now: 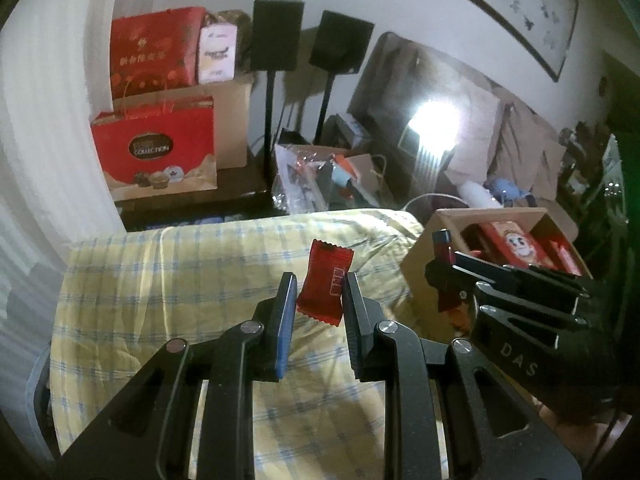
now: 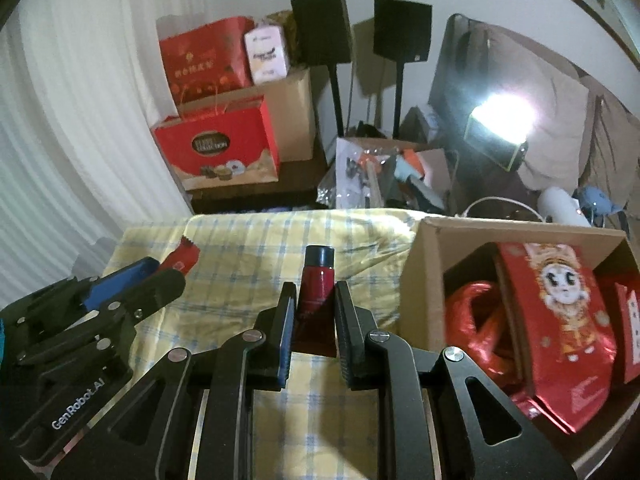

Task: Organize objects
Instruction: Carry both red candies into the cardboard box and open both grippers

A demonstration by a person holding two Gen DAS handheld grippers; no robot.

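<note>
The left gripper (image 1: 320,292) is clamped on a small red candy sachet (image 1: 325,284), which stands upright between the two pads with its crimped top edge poking above the fingertips. The right gripper (image 2: 314,300) has its jaws closed on a dark red tube with a black cap (image 2: 316,284), the cap end pointing up and away past the fingertips and the flat tail sitting low between the pads. Both grippers hang side by side above a yellow cloth with a blue check (image 2: 248,248) that covers the work surface. At the right edge of that cloth sits an open cardboard box (image 2: 424,280) holding a red packet printed with a cartoon figure (image 2: 560,320) and a shiny red foil item (image 2: 476,320). Behind, against a pale wall, stand red gift bags (image 1: 156,148), two black speakers on stands (image 1: 276,36), and a bright lamp (image 2: 500,116).
</note>
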